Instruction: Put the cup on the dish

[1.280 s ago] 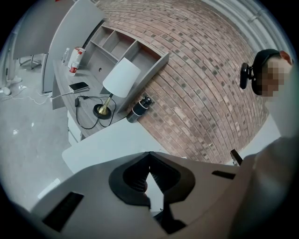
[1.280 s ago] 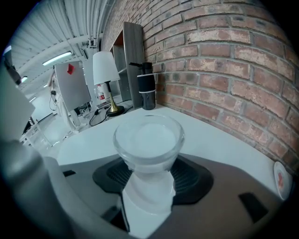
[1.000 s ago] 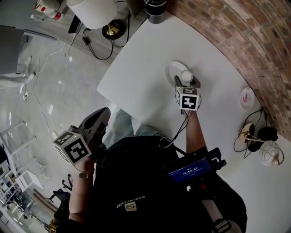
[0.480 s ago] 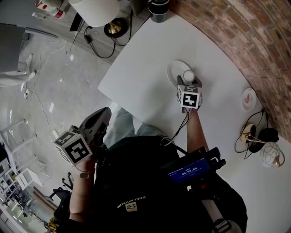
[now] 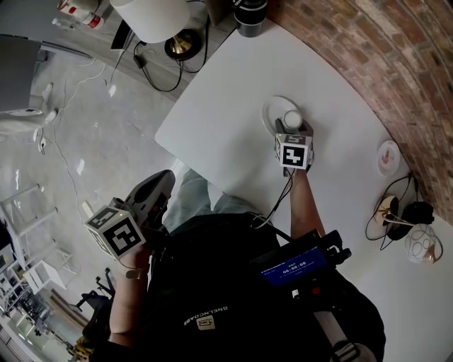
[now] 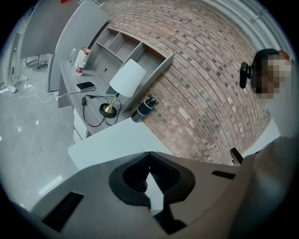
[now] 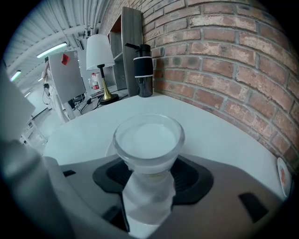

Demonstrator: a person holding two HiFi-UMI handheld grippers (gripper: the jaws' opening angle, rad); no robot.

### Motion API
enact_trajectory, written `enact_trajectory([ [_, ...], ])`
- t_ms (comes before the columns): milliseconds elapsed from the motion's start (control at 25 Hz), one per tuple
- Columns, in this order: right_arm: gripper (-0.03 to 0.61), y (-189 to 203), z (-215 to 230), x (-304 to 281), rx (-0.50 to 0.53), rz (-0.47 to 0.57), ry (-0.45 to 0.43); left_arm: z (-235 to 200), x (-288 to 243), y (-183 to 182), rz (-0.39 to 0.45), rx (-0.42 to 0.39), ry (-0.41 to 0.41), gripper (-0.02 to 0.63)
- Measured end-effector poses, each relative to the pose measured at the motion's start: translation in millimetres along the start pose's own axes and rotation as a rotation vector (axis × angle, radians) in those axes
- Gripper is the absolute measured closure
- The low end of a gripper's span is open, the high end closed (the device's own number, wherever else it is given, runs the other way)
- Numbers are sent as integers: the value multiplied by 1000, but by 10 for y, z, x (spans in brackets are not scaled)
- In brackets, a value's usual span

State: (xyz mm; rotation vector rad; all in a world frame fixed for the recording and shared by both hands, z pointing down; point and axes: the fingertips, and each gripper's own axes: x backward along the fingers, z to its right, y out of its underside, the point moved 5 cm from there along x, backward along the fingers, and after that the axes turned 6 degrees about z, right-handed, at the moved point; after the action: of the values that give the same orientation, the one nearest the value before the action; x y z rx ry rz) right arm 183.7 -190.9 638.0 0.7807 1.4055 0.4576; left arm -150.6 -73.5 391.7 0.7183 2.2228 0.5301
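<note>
Grips the cup (image 5: 292, 117) wide-jawed in the right gripper (image 5: 291, 129) at the right side of the dish (image 5: 272, 111), upper centre of the head view, left gripper (image 6: 149, 156) closed on nothing at lower left; could catch the rim and topple if released off-centre.

- Table (image 5: 226, 120): white top, rounded edge, set against a curved brick wall (image 5: 396, 78).
- Dish (image 5: 272, 112): white, round, flat on the top, near the middle.
- Dark pump bottle (image 5: 249, 18): upright at the far end, close to the wall.
- Small saucer (image 5: 387, 157): white with a red mark, at the wall side, well apart from the dish.
- Near end: gold-coloured object (image 5: 388, 207), black object (image 5: 419, 211), patterned white round object (image 5: 423, 242), with looped black cables (image 5: 374, 220) around them.
</note>
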Motion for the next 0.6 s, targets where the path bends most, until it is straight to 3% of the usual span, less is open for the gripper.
enact_trajectory([
  [600,322,-17,-37,-50,10,-11,5,-15,32,11,13,10,11,607],
])
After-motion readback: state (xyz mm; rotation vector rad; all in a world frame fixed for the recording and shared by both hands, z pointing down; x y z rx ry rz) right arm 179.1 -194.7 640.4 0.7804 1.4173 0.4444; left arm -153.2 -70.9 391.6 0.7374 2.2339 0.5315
